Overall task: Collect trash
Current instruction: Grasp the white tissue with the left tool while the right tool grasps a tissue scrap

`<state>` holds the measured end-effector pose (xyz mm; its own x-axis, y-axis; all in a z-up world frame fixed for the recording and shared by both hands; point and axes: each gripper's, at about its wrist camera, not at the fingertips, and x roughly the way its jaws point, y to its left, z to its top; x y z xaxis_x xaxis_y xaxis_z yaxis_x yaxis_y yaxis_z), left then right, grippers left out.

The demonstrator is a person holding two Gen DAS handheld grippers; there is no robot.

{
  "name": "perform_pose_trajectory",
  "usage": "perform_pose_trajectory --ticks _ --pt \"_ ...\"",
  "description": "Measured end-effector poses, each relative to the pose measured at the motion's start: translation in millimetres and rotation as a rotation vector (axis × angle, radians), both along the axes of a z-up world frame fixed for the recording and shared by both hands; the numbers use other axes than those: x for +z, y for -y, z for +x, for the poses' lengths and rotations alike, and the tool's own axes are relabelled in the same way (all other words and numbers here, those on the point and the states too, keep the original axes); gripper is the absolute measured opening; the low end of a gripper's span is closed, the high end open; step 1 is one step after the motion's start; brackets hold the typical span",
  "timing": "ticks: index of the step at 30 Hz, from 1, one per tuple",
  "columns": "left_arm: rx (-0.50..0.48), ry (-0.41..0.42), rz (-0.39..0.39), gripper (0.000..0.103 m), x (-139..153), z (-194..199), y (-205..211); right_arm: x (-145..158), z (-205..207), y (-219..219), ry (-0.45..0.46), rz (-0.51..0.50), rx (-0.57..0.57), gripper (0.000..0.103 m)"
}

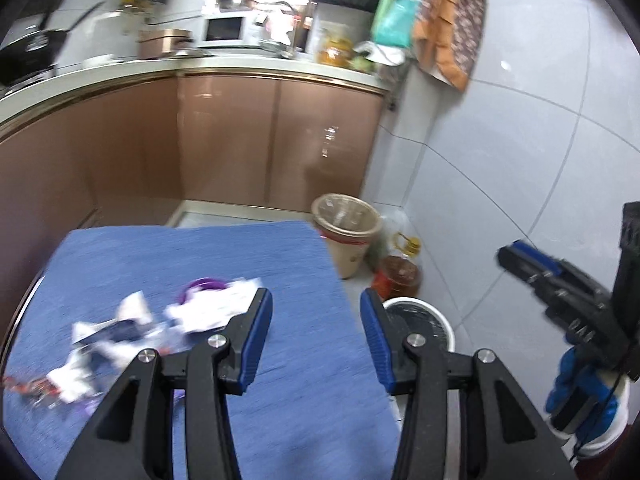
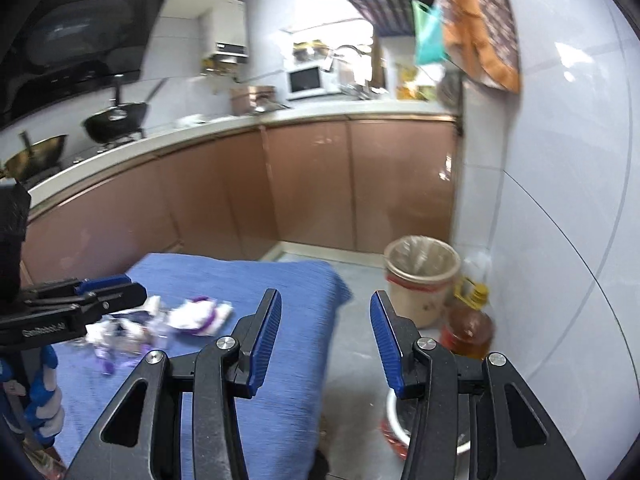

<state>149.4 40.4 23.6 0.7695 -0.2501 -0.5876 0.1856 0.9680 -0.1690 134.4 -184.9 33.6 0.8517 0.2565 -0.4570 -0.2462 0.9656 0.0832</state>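
Here left claw (image 1: 316, 320) half-open, empty above blue cloth (image 1: 280, 380); right claw (image 2: 326, 322) likewise, nothing held.

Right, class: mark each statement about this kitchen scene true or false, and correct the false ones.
1. Both grippers are empty. True: left gripper and right gripper stand open, holding nothing.
2. The trash lies on a blue cloth. True.
3. The beige bin stands on the counter. False: it stands on the floor, by the wall.
4. The oil bottle stands left of the bin. False: right.
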Motion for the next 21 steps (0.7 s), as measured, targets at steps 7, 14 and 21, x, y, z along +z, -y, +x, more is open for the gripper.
perform_pose_trajectory --ticks 7,14,21 --pt "0.129 -0.008 -0.006 0.044 -13 -35 -90 9 -12 -54 0.006 0.001 0.113 0.048" --pt "0.276 -0.078 -0.041 0.052 -55 -45 -179 -18 11 -91 -0.065 0.01 0.186 0.048" --pt "0.338 -0.129 -0.037 0.052 -95 -42 -220 -65 58 -129 -0.18 0.028 0.239 0.048"
